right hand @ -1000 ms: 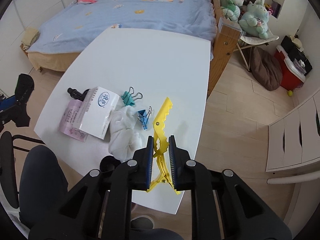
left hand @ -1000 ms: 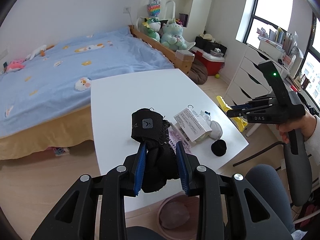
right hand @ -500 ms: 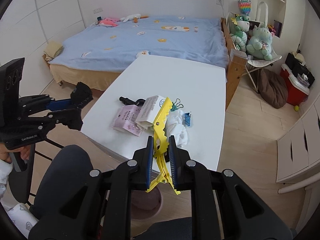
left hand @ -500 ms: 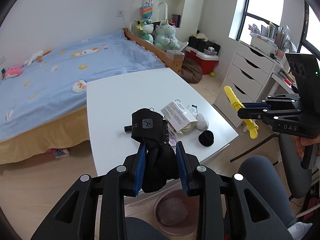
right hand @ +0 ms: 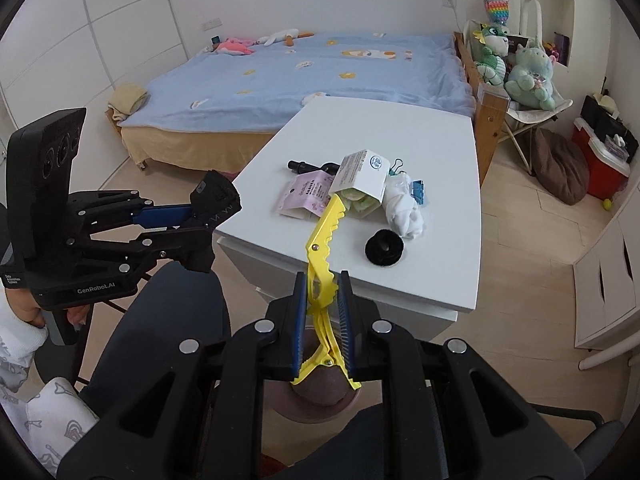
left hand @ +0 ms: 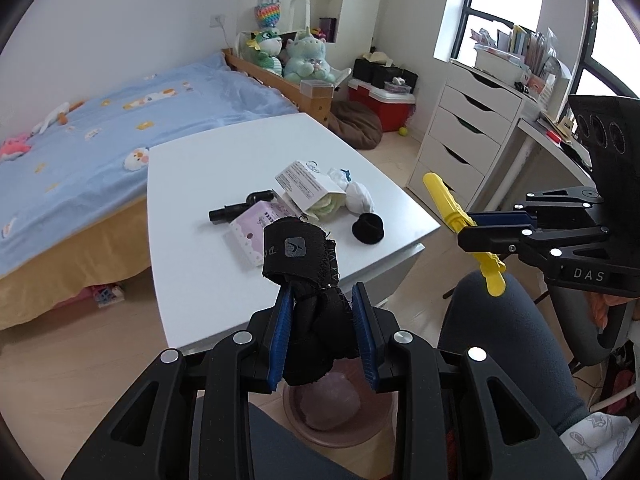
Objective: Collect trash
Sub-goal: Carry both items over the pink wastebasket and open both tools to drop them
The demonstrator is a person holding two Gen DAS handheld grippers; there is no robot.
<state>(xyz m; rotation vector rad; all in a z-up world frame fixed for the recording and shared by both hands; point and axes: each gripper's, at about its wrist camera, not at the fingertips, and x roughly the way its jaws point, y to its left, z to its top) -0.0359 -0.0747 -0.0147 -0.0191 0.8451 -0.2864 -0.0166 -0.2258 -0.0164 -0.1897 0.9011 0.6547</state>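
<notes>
Cloth: soft black fabric bundle (left hand: 316,312) clamped mid-bunch between left gripper (left hand: 323,334) pads, limp and light; rigid yellow plastic hair clip (right hand: 325,280) pinched between right gripper (right hand: 323,330) pads, slippery, grip near hinge.

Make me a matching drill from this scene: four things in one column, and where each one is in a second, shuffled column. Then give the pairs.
Things:
1. yellow clip
2. black cloth
3. black scrunchie
4. pink bin

Places:
A. on the floor under the grippers
B. clamped in the right gripper
C. lying on the white table
D. clamped in the left gripper

Pairs: 1-B, 2-D, 3-C, 4-A
</notes>
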